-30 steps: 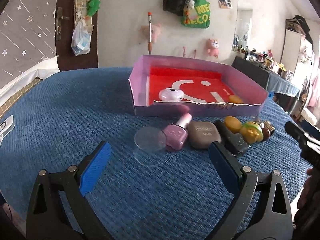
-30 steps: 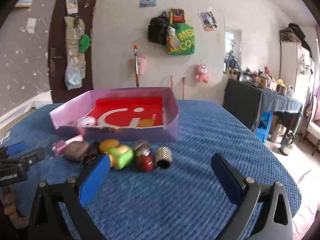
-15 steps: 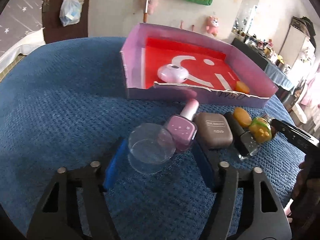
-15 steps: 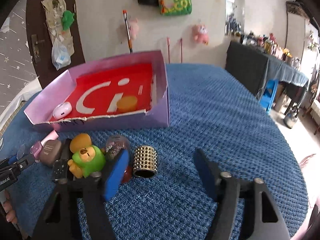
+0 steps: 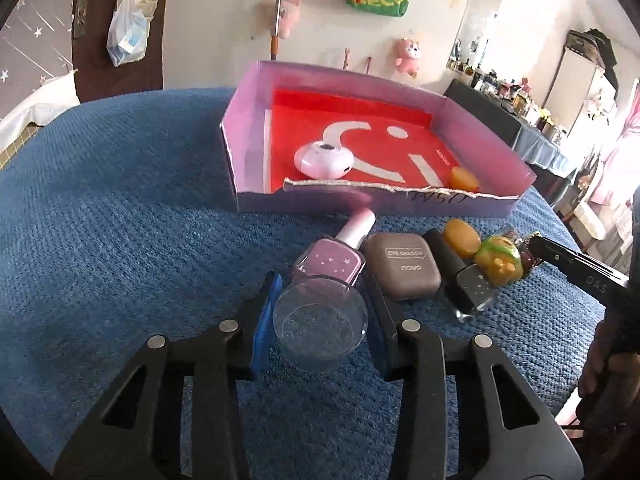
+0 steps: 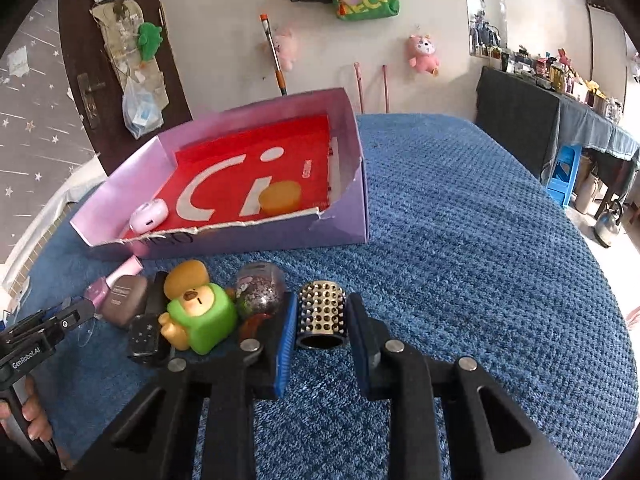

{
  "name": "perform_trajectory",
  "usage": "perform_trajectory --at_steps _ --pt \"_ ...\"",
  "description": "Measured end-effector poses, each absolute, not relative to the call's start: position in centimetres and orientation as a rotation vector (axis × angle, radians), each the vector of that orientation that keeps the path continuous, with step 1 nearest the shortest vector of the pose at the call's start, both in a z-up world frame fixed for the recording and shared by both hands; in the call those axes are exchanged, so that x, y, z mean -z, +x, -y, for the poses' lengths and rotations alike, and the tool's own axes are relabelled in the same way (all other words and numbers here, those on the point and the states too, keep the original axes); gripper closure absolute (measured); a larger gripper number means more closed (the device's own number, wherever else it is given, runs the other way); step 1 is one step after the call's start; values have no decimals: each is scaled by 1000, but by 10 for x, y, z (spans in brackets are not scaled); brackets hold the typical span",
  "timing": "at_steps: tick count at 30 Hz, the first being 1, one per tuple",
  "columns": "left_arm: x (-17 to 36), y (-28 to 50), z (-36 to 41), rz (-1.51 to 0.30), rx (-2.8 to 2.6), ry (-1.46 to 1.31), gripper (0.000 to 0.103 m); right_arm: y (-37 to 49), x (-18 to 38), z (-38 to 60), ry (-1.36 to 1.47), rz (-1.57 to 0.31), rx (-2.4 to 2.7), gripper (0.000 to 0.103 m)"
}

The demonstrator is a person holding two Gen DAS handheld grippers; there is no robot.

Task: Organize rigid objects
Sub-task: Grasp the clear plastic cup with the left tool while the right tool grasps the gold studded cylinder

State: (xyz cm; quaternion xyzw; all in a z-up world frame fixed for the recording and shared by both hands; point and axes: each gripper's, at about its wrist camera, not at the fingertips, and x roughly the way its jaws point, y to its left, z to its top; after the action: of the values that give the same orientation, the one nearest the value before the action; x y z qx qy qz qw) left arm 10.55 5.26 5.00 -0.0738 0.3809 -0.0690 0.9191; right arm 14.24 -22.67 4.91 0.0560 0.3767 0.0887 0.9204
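In the left wrist view my left gripper (image 5: 322,294) has its jaws closing tight on a clear round cup (image 5: 320,322) that stands on the blue cloth; both blue pads press its sides. Just beyond it lie a pink nail polish bottle (image 5: 330,264) and a brown eye-shadow case (image 5: 402,270). In the right wrist view my right gripper (image 6: 322,308) is closing on a gold studded cylinder (image 6: 322,316), pads against both sides. A green and yellow bear toy (image 6: 200,318) and a glitter ball (image 6: 260,294) sit to its left.
A pink-walled box (image 5: 248,148) with a red floor stands behind the row, holding a pink round device (image 5: 324,158) and an orange disc (image 5: 464,178). A black bottle (image 5: 460,276) and another orange disc (image 5: 462,232) lie in the row. Blue cloth stretches right of the cylinder.
Both grippers went from wide open to closed: the left came forward around the clear cup, the right swung in and down around the studded cylinder.
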Motion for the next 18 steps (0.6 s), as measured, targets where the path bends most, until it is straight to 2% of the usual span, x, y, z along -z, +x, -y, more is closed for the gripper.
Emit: perform_trajectory --at_steps 8,18 --pt "-63 93 -49 -734 152 -135 66 118 -74 216 64 -673 -216 76" --pt "-71 86 -46 -707 164 -130 66 114 -77 214 72 -672 -241 76"
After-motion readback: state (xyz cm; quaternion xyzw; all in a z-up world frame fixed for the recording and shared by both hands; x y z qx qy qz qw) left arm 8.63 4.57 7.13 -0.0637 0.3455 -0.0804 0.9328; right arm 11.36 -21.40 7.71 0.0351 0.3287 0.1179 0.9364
